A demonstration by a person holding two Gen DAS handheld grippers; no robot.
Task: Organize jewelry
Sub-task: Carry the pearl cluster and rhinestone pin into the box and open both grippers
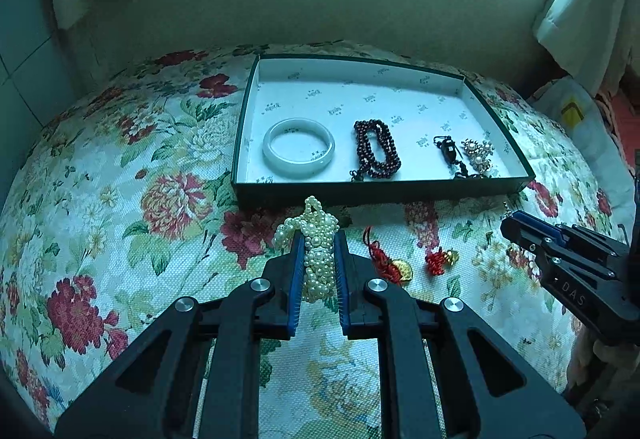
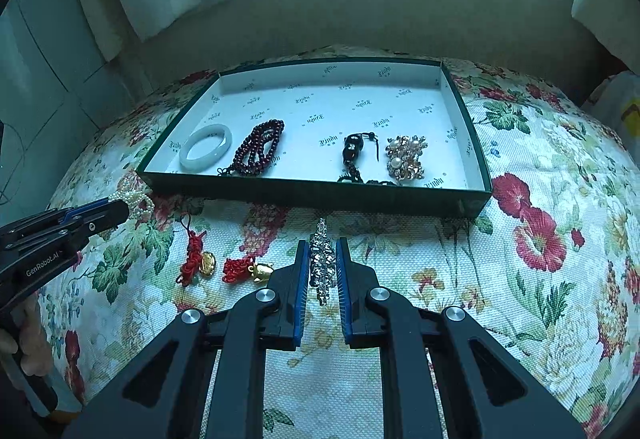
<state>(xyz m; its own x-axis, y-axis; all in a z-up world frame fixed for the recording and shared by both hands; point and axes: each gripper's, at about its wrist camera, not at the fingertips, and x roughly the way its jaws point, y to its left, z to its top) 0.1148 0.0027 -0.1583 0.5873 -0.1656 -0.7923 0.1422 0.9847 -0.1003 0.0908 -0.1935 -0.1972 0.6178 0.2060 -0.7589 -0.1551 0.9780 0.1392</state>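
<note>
Cut off at the lower left of the right wrist view: a hand (image 2: pixel 30 339) on the left claw's (image 2: pixel 124 209) handle — only fingers showing. Half hidden behind that claw's tip, the pearl bracelet (image 2: pixel 138 199). Too small to read, the print lining the tray (image 2: pixel 316 195). At the right edge of the left wrist view, cropped, the right claw (image 1: pixel 510 221) — tiny, indistinct glint at its tip.
</note>
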